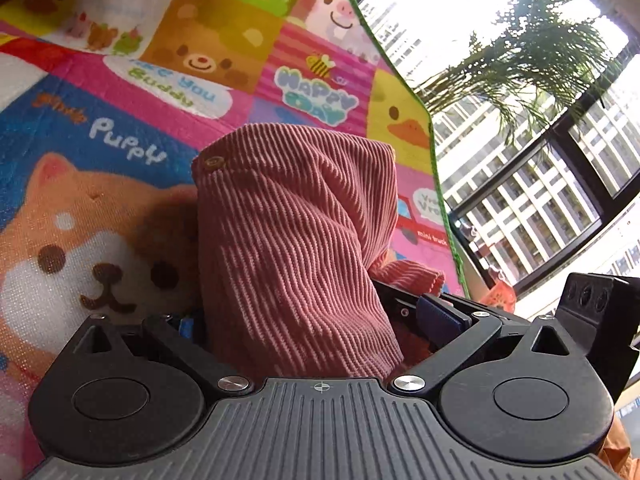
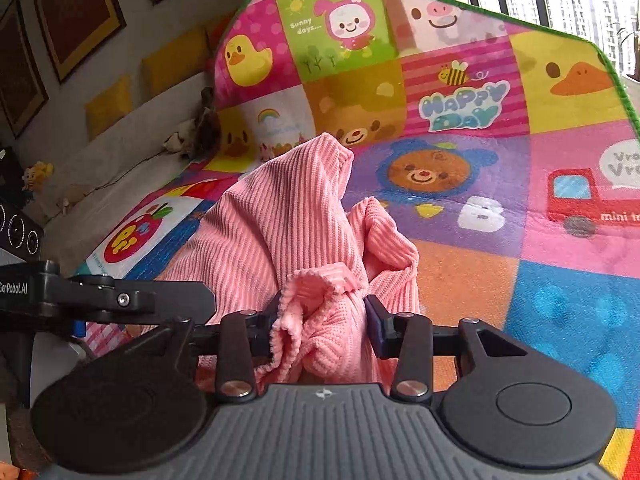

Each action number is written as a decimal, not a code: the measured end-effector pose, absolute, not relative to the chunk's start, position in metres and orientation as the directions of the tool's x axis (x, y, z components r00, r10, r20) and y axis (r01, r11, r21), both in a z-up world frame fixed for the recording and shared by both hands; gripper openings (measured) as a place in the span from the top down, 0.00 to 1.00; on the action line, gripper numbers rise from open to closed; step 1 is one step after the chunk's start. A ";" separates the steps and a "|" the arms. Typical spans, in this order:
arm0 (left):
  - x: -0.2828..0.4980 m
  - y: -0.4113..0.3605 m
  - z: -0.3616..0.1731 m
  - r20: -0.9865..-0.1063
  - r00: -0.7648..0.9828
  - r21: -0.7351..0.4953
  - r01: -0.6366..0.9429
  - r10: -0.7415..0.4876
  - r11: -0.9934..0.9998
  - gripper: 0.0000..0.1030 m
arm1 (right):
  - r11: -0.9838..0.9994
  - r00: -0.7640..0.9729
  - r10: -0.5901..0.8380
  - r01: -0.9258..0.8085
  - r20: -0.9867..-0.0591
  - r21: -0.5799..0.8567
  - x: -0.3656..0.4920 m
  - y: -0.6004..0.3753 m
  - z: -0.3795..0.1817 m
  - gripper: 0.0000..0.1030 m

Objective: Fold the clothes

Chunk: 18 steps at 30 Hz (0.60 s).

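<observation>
Where the left wrist camera looks out, a pink ribbed garment [image 1: 296,240] is seen bunched up between the fingers of the left hand-held gripper [image 1: 320,320]. The cloth is pinched there, so the left hand-held gripper is clamped on it, with a blue pad [image 1: 440,316] showing on one finger. A small brown button [image 1: 212,162] is seen near the top edge of the cloth. Behind the cloth, a bright play mat [image 1: 140,92] with a puppy, a bear, a bee and a duck is spread out. A green edge is seen along the mat's side. Past the mat, a big window [image 1: 560,184] is seen, with a leafy plant [image 1: 536,52] and tall buildings outside. A part of the other gripper [image 1: 596,308] is seen at the right edge. From the right wrist camera, the same pink garment [image 2: 288,240] is seen lifted above the mat, and it is held tight between the fingers of the right hand-held gripper [image 2: 320,320]. A folded lump of cloth sticks up and some hangs down past the fingers. The play mat [image 2: 480,220] is seen under it, with a truck, a bear and a bunny. Dark picture frames [image 2: 72,12] are seen on the wall to the left.
</observation>
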<state>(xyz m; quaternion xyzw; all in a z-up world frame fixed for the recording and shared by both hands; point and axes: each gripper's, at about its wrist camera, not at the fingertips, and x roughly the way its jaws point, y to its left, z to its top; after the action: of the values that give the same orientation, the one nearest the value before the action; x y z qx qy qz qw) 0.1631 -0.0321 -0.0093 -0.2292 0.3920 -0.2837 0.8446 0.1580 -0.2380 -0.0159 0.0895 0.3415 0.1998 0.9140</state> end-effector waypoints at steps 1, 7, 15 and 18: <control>0.163 -0.024 -0.007 -0.526 0.546 -0.611 0.292 -0.652 0.736 0.00 | 0.900 0.682 0.436 -0.324 -0.587 0.292 0.161 -0.225 -0.014 0.60; 0.159 0.047 0.009 -0.513 0.658 -0.586 0.201 -0.551 0.785 0.00 | 0.864 0.651 0.494 -0.441 -0.577 0.242 0.178 -0.147 -0.006 0.67; 0.143 0.113 0.029 -0.498 0.777 -0.478 0.124 -0.385 0.869 0.00 | 0.881 0.674 0.442 -0.449 -0.592 0.148 0.178 -0.126 -0.004 0.83; 0.146 0.114 0.024 -0.524 0.764 -0.462 0.115 -0.375 0.879 0.00 | 0.907 0.678 0.387 -0.401 -0.625 0.127 0.173 -0.151 -0.012 0.83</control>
<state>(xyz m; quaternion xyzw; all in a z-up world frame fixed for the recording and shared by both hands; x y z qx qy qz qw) 0.1463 0.1137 0.0236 -0.2062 0.3160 -0.1337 0.9164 0.1731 -0.1507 -0.0117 -0.0103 0.3387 0.2149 0.9159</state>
